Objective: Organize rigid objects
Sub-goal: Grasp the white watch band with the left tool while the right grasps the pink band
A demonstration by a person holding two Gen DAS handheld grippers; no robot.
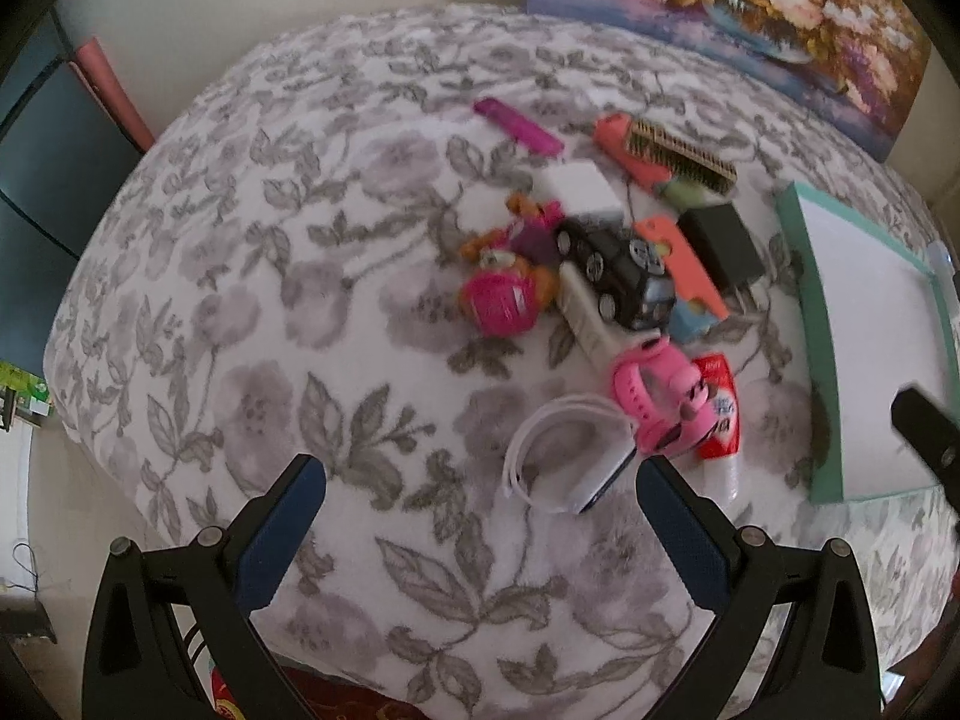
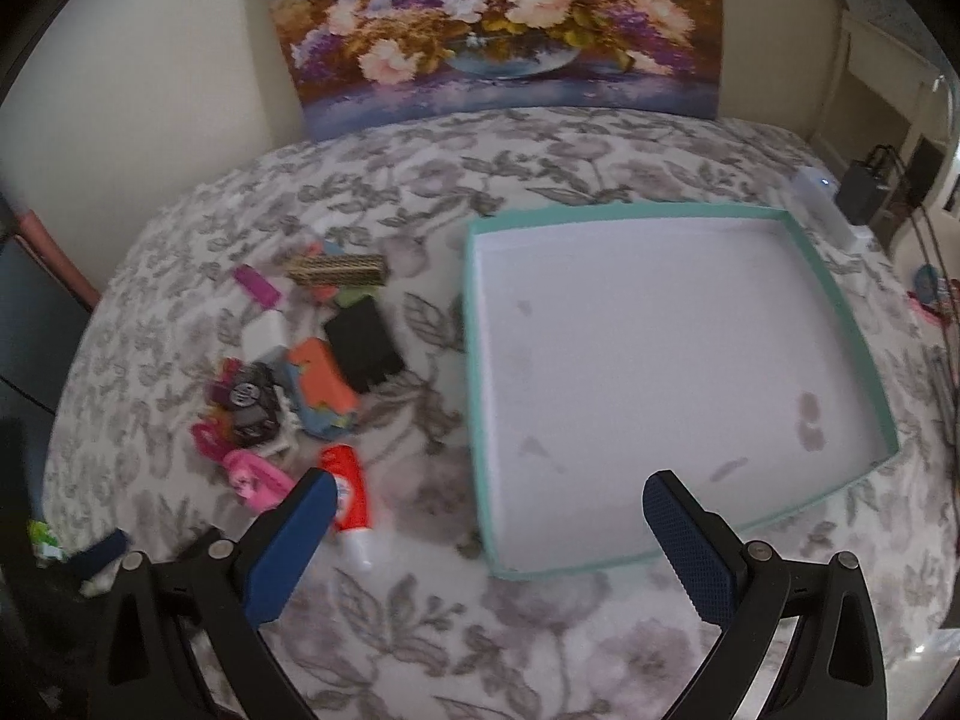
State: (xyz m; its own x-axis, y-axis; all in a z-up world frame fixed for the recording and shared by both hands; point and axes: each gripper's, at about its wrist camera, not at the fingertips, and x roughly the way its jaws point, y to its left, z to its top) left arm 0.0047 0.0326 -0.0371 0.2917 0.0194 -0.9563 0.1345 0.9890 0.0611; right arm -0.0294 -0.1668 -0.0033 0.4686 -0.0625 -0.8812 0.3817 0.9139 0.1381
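wide bare stretch of the flowered cloth point(image 1: 252, 312) lay on the left side, nothing on it; free passage there. both grippers, left gripper point(image 1: 480, 534) and right gripper point(image 2: 486, 546), hung with jaws spread over bare cloth near the front edge. clutter packed tight mid-table: toy car point(image 1: 624, 270), black charger point(image 1: 720, 243), brush point(image 1: 681, 153), pink watch point(image 1: 651, 396), white band point(image 1: 558, 450), red tube point(image 2: 351, 495), many touching, little room between. a narrow lane of cloth ran between the pile and the teal tray point(image 2: 480, 372). tray floor was bare, open from above, walled by a low rim. painting point(image 2: 492, 24) blocked the back edge.
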